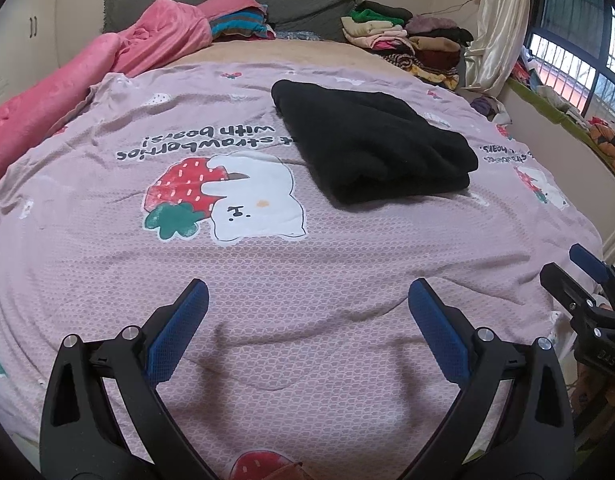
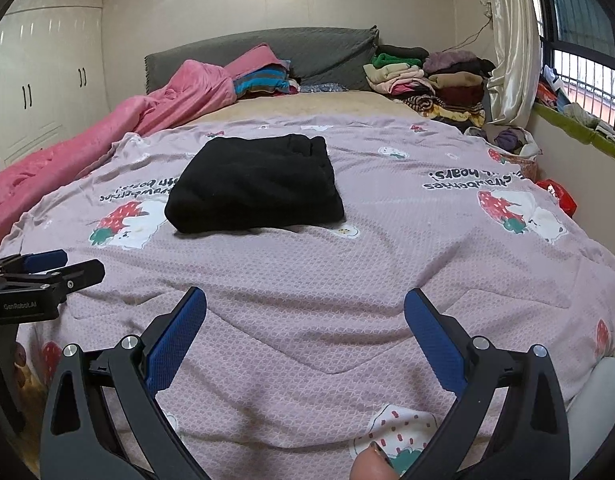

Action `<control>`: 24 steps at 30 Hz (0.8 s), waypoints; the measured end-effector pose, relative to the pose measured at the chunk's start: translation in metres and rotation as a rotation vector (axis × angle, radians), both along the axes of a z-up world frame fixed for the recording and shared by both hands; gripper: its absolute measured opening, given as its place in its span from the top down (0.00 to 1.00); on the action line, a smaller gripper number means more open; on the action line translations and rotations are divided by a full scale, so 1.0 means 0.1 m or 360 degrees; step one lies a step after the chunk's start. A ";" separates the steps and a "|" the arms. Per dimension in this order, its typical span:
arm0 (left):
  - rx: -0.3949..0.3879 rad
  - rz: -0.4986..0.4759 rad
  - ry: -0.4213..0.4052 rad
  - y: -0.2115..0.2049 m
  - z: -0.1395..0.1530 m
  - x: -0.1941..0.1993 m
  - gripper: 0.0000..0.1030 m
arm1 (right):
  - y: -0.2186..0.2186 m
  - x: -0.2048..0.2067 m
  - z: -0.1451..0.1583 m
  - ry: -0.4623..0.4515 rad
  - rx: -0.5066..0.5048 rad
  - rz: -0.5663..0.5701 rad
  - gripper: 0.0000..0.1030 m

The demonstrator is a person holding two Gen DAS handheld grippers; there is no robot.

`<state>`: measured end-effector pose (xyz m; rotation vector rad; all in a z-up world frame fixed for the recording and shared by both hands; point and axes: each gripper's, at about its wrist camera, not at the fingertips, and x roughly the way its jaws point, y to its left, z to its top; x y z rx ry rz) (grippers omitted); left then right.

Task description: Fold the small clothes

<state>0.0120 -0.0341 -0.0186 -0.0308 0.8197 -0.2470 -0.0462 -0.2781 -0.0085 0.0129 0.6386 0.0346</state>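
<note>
Hovering wide open, empty: left gripper (image 1: pixel 307 312), right gripper (image 2: pixel 305 320); folded black garment (image 1: pixel 371 140) apart.

Both wrist views low over bed foot, facing headboard (image 1: pixel 235 4); share folded black garment (image 2: pixel 255 184).

Bare bedspread (image 2: pixel 307 280) lies open on the near side of the folded black garment (image 2: pixel 255 184); pink quilt (image 2: pixel 107 128) crowds the left edge, clothes piles (image 2: pixel 431 80) the far right corner.
</note>
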 end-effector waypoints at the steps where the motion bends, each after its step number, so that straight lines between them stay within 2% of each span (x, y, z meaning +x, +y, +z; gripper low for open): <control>1: -0.0001 0.0004 -0.0001 0.01 0.00 0.00 0.09 | 0.00 0.00 0.00 -0.0002 -0.0004 0.0000 0.04; 24: 0.0022 0.0037 0.0008 0.04 -0.01 0.01 0.09 | 0.02 0.01 -0.01 0.0011 -0.0008 0.0000 0.04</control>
